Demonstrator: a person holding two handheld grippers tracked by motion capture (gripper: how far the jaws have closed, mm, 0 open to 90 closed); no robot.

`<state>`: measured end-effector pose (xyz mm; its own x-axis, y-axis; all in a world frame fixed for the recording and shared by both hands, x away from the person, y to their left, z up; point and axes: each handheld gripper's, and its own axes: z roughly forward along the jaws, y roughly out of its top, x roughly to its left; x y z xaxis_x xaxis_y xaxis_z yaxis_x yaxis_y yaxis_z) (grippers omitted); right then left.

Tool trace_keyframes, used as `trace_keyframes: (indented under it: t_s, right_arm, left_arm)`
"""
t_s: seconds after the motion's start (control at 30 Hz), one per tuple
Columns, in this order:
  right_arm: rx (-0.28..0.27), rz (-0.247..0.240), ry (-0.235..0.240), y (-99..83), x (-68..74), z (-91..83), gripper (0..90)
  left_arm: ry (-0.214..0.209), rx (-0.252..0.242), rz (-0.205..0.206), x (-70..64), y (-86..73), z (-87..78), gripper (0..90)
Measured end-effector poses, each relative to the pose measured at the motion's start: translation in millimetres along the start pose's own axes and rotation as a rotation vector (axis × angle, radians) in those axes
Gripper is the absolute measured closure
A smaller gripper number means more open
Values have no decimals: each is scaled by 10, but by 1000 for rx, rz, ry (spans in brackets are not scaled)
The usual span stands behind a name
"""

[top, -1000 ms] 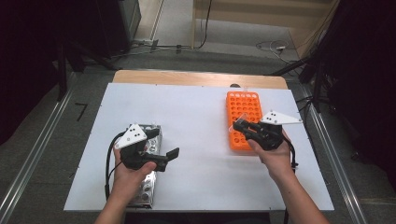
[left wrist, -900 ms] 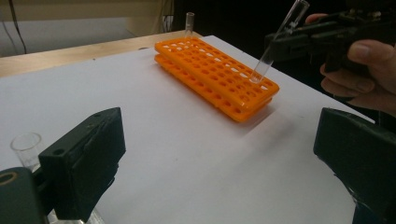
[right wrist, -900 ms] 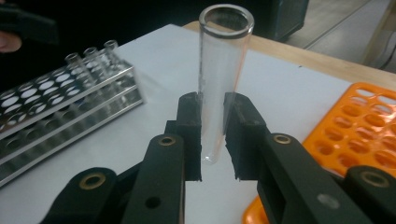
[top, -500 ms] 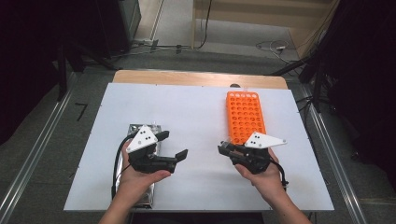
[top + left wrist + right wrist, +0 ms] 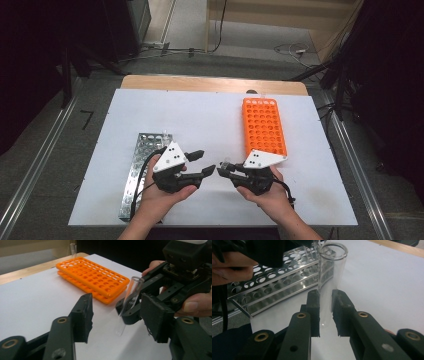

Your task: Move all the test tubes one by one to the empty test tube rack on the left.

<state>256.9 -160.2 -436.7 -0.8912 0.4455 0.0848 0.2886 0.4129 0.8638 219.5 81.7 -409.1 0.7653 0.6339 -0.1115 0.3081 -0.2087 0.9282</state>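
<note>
My right gripper (image 5: 325,302) is shut on a clear, empty test tube (image 5: 329,277), which stands nearly upright with its open mouth on top. In the high view the right gripper (image 5: 223,170) is near the table's front middle, and the test tube (image 5: 226,163) is at its tips. My left gripper (image 5: 204,162) faces it, open. In the left gripper view the test tube (image 5: 127,305) hangs between the open jaws of the left gripper (image 5: 117,313) without touching either pad. The right gripper (image 5: 175,277) holds the tube from behind.
An orange tube rack (image 5: 264,127) lies at the right of the white table (image 5: 200,115), with one tube (image 5: 72,247) standing at its far end. A metal tube rack (image 5: 145,160) lies at the front left, under the left hand. Both racks have many free holes.
The right gripper has come away from the orange rack toward the table's front middle with the tube. The left gripper has swung right to meet it, jaws open around the tube.
</note>
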Motion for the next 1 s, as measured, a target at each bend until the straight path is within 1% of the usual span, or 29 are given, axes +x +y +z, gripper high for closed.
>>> trace_keyframes:
  t_s: [0.13,0.27,0.37,0.47,0.5,0.57,0.67,0.77,0.9,1.0]
  right_arm:
    - [6,-10,14,15,44,35,739]
    - [19,-17,26,17,94,66,739]
    - [20,-28,34,22,126,84,739]
    - [24,-35,42,22,146,97,739]
    - [27,-39,43,21,152,100,739]
    - [29,-41,50,22,162,103,738]
    - [32,-41,56,29,176,107,739]
    - [31,-39,61,33,177,111,739]
    - [33,-35,65,29,182,98,738]
    - [31,-32,68,26,182,96,738]
  left_arm:
    - [-21,12,25,-77,-1,82,532]
    - [-28,6,28,-121,-4,123,587]
    - [-32,13,37,-136,-6,139,633]
    - [-36,13,36,-150,-13,149,677]
    - [-40,14,37,-154,-15,152,686]
    - [-34,20,39,-165,-22,158,700]
    - [-31,22,31,-155,-28,152,728]
    - [-32,25,37,-158,-22,151,730]
    - [-34,26,58,-164,-25,155,739]
    - [-26,22,57,-151,-30,142,757]
